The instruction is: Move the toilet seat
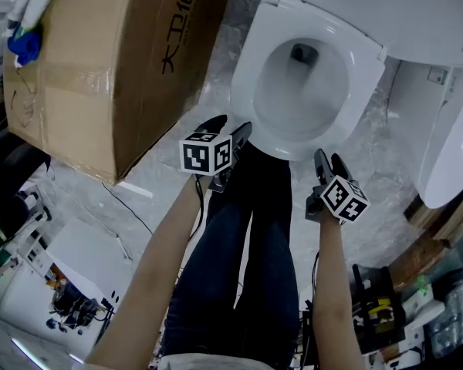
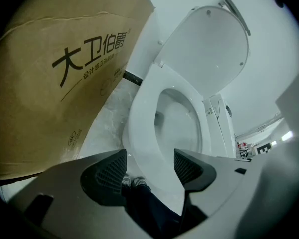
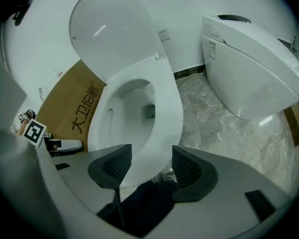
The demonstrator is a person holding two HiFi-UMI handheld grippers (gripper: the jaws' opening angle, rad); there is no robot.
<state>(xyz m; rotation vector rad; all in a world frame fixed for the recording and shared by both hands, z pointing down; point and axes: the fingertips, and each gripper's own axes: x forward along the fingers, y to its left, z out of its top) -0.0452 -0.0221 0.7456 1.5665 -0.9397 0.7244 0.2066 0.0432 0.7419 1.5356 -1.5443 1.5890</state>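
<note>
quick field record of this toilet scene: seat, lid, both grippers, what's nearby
seat: white plastic toilet seat, down on the bowl
lid: white lid, raised
left gripper: open, empty, by the seat's front
right gripper: open, empty, by the seat's front
nearby: brown cardboard box at head view's left; second white toilet at its right

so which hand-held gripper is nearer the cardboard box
Left. The left hand-held gripper is beside the cardboard box, near the toilet seat's front; the right hand-held gripper is beyond the person's legs, farther from the box.
</note>
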